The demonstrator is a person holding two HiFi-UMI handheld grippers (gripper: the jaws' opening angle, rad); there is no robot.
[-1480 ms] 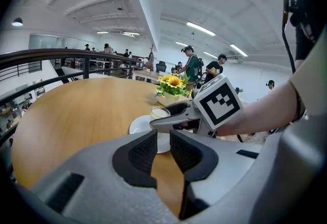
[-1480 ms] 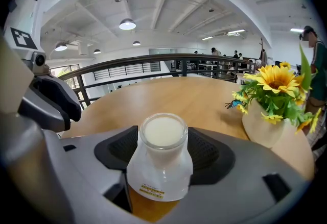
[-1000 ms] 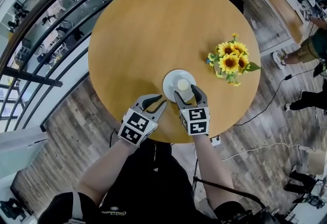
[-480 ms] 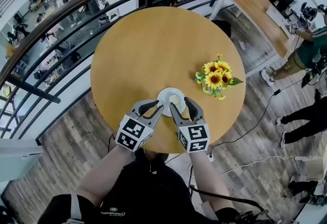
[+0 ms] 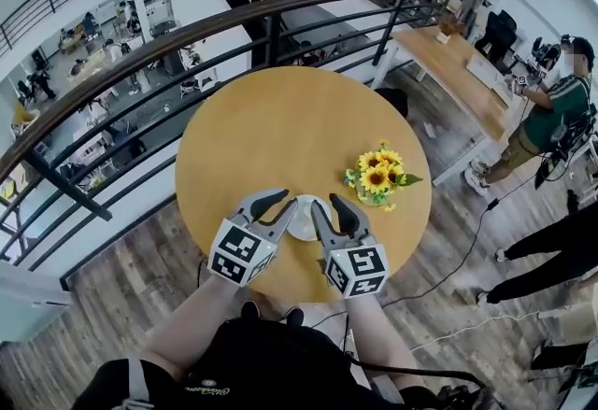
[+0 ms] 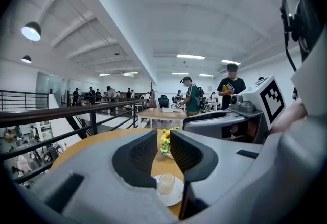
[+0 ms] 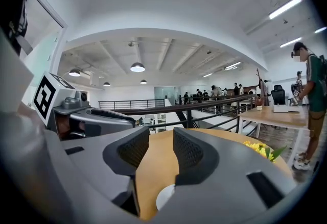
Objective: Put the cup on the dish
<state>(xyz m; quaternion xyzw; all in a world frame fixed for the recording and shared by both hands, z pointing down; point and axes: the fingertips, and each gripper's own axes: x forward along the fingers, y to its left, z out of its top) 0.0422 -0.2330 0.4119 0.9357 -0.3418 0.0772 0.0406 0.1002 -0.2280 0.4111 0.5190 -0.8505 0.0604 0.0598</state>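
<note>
A small white cup (image 6: 166,183) stands upright on a white dish (image 5: 301,219) near the front of the round wooden table (image 5: 280,119). Both grippers hang in the air above the dish, touching neither it nor the cup. My left gripper (image 5: 283,203) is to the dish's left; its jaws show only a thin slit and hold nothing. My right gripper (image 5: 331,206) is to the dish's right. Its jaws have just been closing; a narrow gap is left with nothing in it. In the right gripper view only an edge of the dish (image 7: 164,196) shows below the jaws.
A bunch of sunflowers (image 5: 376,179) stands on the table to the right of the dish. A dark metal railing (image 5: 234,35) curves behind the table. A long wooden table (image 5: 458,63) and a person (image 5: 547,109) are at the far right; cables lie on the floor.
Both grippers have lifted well up from the table. The right jaws, which stood wide around the cup on the dish, have drawn off it and narrowed. Cup and dish stay put.
</note>
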